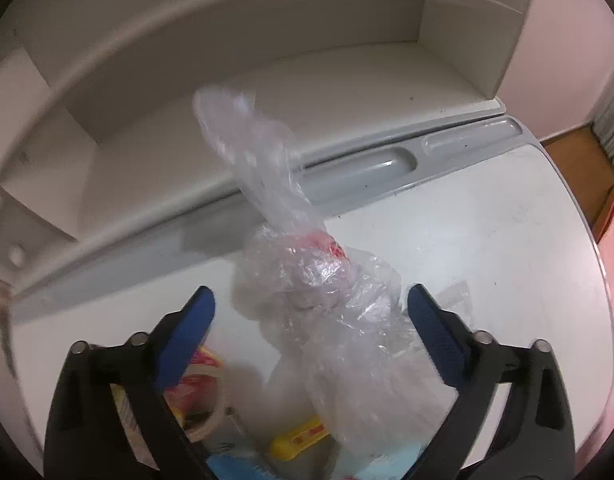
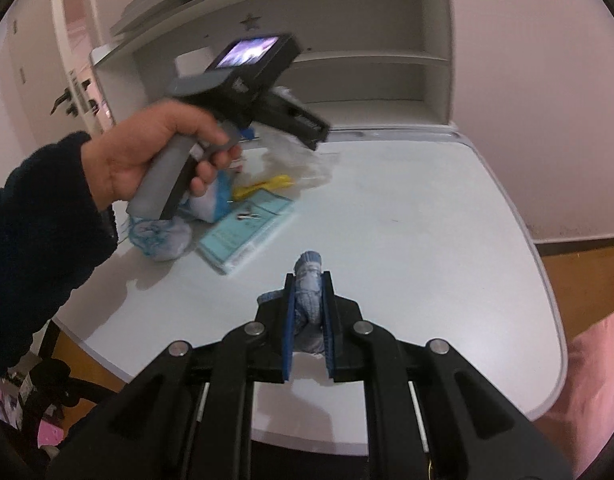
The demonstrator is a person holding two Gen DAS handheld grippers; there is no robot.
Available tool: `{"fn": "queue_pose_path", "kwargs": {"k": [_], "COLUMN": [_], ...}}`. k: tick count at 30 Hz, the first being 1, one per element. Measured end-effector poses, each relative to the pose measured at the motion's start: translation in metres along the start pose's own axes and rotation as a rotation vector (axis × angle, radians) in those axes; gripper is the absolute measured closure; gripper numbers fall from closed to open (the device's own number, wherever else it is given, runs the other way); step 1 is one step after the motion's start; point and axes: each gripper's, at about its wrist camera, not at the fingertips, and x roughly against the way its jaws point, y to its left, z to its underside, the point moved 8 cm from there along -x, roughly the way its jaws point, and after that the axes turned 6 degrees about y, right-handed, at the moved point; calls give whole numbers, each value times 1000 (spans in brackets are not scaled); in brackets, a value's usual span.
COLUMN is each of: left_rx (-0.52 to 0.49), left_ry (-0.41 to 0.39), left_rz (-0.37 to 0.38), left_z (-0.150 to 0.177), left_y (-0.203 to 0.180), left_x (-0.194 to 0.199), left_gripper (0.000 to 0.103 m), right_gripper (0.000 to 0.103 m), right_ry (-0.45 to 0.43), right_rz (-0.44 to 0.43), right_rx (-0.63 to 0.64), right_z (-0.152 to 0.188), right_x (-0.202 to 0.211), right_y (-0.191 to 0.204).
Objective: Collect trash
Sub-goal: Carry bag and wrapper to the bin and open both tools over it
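My right gripper is clamped on a wad of blue-grey fabric-like trash, lifted over the white desk. My left gripper stands wide open around a crumpled clear plastic bag, neither pad visibly touching it; the bag's tail rises toward 11 o'clock. More litter, a yellow packet among it, sits at 6 o'clock under the left tool. I judge this the gathering step: next I should squeeze the left jaws on the bag's bunched middle, since thin film slips easily.
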Motion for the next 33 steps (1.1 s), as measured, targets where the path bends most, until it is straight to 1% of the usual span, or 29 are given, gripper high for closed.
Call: {"fn": "queue_pose_path", "kwargs": {"k": [1,2,3,4,7,8,10,12,13,14,15,16,18,19,20,23,25,26,29,30,31,33], "left_rx": [6,-2,-11,-15,-68,-74,-99,-145,-189,-220,-275,-311,-415,-461,-519,-659,-715,-739,-789,-801,-805,-795], "left_ry": [-8,-10,-23,-40,-124,-166,-224,-267,-280,-287,-294,-293,-270,-256,-246,-215,-162,-136,-81,-56,-33,25], "left_rz": [-14,-13,14,28,45,51,92,164,210,240,288,323,431,473,515,586,646,663,675,666,655,647], "left_z": [0,2,3,4,10,11,14,20,29,37,50,62,99,117,139,198,234,252,284,291,292,299], "left_y": [0,-4,-10,-15,-42,-51,-73,-109,-134,-150,-178,-197,-253,-277,-305,-369,-395,-409,-440,-449,-454,-463], "left_x": [0,0,4,9,39,53,77,100,114,122,132,138,149,151,152,143,126,113,66,49,31,3], "left_gripper": [50,59,69,72,72,72,72,72,72,72,72,72,72,72,72,72,72,72,72,72,72,72], "right_gripper": [91,91,91,91,91,91,91,91,91,91,91,91,91,91,91,91,91,91,91,91,91,91], "right_ry": [-5,-12,-19,-28,-54,-62,-78,-91,-93,-93,-92,-86,-73,-58,-49,-11,17,32,70,84,95,121], "right_rz": [6,13,22,38,89,107,142,174,205,222,237,255,290,310,317,328,326,321,287,275,271,265], "right_rx": [-27,-54,-77,-107,-219,-263,-340,-409,-454,-483,-521,-571,-653,-720,-755,-886,-968,-1000,-1093,-1112,-1120,-1127], "right_z": [2,5,7,11,25,32,48,65,79,89,101,116,145,167,180,226,255,267,295,301,302,306], "right_x": [3,7,11,16,34,41,56,71,80,85,90,95,103,106,108,110,106,103,89,83,79,68], "right_y": [-11,-22,-32,-46,-90,-105,-134,-159,-177,-187,-199,-214,-241,-258,-267,-297,-315,-322,-339,-342,-345,-347]}}
